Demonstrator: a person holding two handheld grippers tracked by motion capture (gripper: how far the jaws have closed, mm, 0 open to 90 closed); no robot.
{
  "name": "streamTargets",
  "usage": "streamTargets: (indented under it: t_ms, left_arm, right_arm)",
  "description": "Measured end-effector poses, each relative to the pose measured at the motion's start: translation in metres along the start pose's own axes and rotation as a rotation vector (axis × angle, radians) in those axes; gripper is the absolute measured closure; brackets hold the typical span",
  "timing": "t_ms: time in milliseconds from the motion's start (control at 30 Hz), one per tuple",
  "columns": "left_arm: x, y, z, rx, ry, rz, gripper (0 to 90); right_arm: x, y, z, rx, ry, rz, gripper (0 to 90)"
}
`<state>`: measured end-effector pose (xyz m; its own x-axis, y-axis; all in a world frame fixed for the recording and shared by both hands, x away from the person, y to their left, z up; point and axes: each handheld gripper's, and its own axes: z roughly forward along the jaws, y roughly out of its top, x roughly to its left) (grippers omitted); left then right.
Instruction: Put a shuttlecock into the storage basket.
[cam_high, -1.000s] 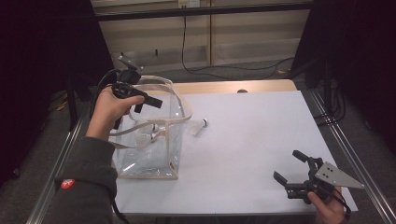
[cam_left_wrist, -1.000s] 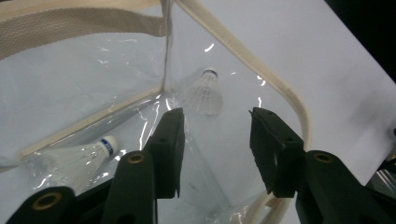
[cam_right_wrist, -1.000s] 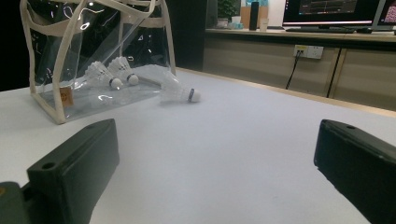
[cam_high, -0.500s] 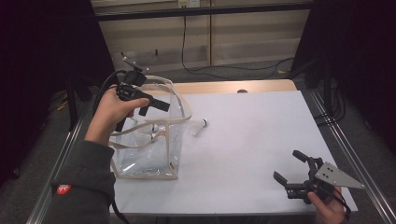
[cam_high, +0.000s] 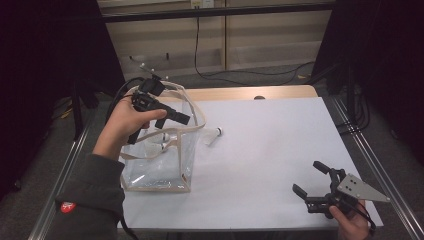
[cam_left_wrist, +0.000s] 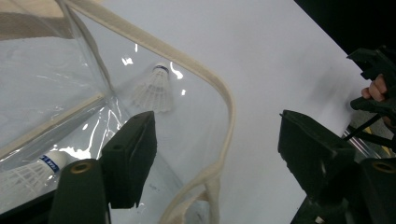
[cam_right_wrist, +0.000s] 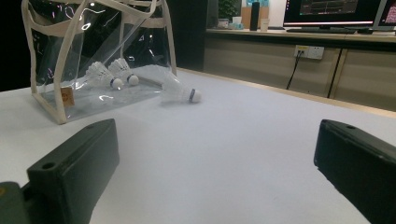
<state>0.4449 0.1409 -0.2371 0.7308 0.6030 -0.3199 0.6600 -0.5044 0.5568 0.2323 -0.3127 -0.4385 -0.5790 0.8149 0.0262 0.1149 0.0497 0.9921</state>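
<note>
Black left claw (cam_high: 165, 117), jaws just opening wide and holding nothing, hovers over the clear bag (cam_high: 155, 165) at nine o'clock on the white counter (cam_high: 280, 145). One shuttlecock (cam_high: 214, 136) lies just beside the bag; the right claw (cam_high: 315, 182) gapes empty at five o'clock.

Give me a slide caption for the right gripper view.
Open right gripper faces a shuttlecock lying beside a clear bag.
</note>
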Motion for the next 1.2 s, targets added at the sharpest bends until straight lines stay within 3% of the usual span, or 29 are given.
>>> streamTargets:
  t_ms: [200, 367, 1200]
  left_arm:
    - [-0.009, 0.001, 0.002, 0.001, -0.012, 0.029, 25.6]
    - [-0.014, 0.001, 0.005, -0.004, -0.023, 0.029, 23.9]
    - [-0.038, -0.001, 0.017, 0.009, -0.085, 0.103, 21.7]
  right_arm:
    - [0.0, 0.0, 0.001, -0.002, 0.003, -0.001, 0.0]
    - [0.0, 0.0, 0.0, -0.002, 0.003, -0.003, 0.0]
    - [0.001, 0.0, 0.0, -0.003, 0.005, -0.002, 0.0]
